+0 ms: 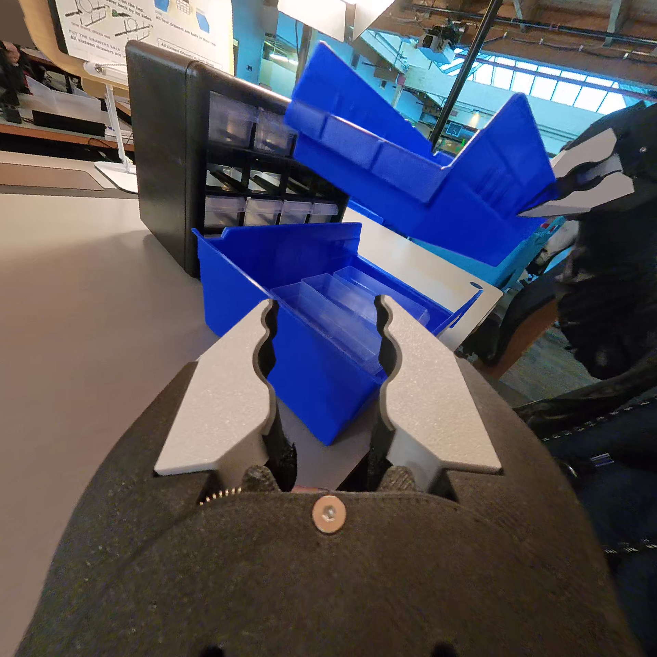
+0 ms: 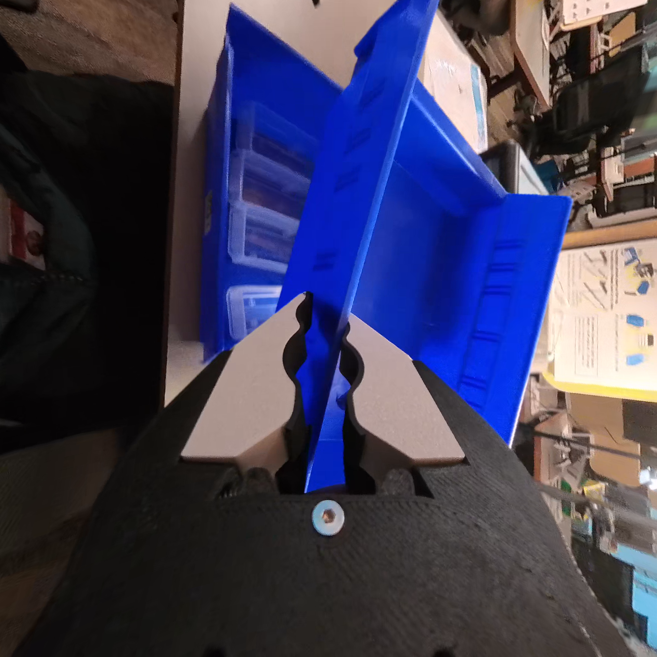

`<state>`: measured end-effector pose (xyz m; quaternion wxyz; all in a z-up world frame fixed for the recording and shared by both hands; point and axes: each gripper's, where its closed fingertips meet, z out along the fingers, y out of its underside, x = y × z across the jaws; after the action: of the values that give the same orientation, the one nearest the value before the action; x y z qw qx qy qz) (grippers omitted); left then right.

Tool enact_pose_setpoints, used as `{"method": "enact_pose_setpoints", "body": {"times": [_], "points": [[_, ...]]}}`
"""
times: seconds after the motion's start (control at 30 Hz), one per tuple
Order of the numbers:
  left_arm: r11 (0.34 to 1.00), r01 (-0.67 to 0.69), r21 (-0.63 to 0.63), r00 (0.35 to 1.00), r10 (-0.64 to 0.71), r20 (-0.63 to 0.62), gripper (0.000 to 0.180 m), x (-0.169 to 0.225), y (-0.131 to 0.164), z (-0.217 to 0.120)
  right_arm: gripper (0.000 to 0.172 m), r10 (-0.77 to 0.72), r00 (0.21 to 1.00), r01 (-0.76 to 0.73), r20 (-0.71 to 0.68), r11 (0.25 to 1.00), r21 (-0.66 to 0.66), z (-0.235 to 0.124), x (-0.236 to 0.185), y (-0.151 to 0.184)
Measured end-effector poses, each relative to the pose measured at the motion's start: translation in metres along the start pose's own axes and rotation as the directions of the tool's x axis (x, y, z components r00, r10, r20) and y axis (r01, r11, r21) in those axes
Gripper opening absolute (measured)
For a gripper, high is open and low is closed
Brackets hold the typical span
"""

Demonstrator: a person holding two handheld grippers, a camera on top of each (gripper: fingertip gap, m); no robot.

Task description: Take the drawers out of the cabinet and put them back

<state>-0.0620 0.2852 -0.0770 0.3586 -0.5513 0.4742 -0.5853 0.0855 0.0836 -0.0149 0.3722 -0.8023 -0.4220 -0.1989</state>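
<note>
Gripping firmly, the right gripper has its two grey fingers nearly closed on the thin side wall of a blue bin, which it holds lifted and tilted in the air; seen from the left side, this raised blue bin hangs above the table with the right gripper pinching its far corner. Left gripper hovers with its fingers spread wide, holding nothing, the near corner of a second blue bin showing in the gap between them. That second bin rests on the pale table and contains several clear plastic drawers lying side by side. Just behind it stands the black cabinet, its grid front showing some clear drawers in place and other slots dark and open. Behind the cabinet stands a printed instruction sheet on a white stand.
</note>
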Motion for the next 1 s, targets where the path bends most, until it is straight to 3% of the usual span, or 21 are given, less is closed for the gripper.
{"method": "enact_pose_setpoints", "body": {"times": [0.23, 0.43, 0.7, 0.8, 1.0], "points": [[1.0, -0.002, -0.017, 1.0, 0.002, -0.01, 0.055, -0.001, 0.006, 0.005, 0.014, 0.182, 0.983, -0.185, -0.035, 0.973, -0.14, -0.061, -0.023, 0.089], [0.992, 0.047, -0.121, 0.999, -0.045, 0.021, 0.058, -0.01, 0.017, 0.022, 0.013, 0.361, 0.929, -0.371, -0.085, 0.905, -0.207, -0.095, -0.045, 0.159], [0.924, 0.023, -0.383, 0.974, 0.065, 0.216, 0.064, -0.044, 0.039, 0.04, 0.013, 0.415, 0.909, -0.408, -0.048, 0.856, -0.317, -0.055, -0.06, 0.237], [0.898, -0.017, -0.439, 0.981, 0.1, 0.166, 0.043, -0.041, 0.041, 0.041, 0.012, 0.355, 0.934, -0.35, -0.044, 0.878, -0.327, -0.038, -0.058, 0.256], [0.836, -0.106, -0.539, 0.972, 0.201, 0.12, 0.034, -0.051, 0.039, 0.034, 0.015, 0.241, 0.969, -0.245, -0.052, 0.915, -0.32, -0.023, -0.046, 0.282]]}}
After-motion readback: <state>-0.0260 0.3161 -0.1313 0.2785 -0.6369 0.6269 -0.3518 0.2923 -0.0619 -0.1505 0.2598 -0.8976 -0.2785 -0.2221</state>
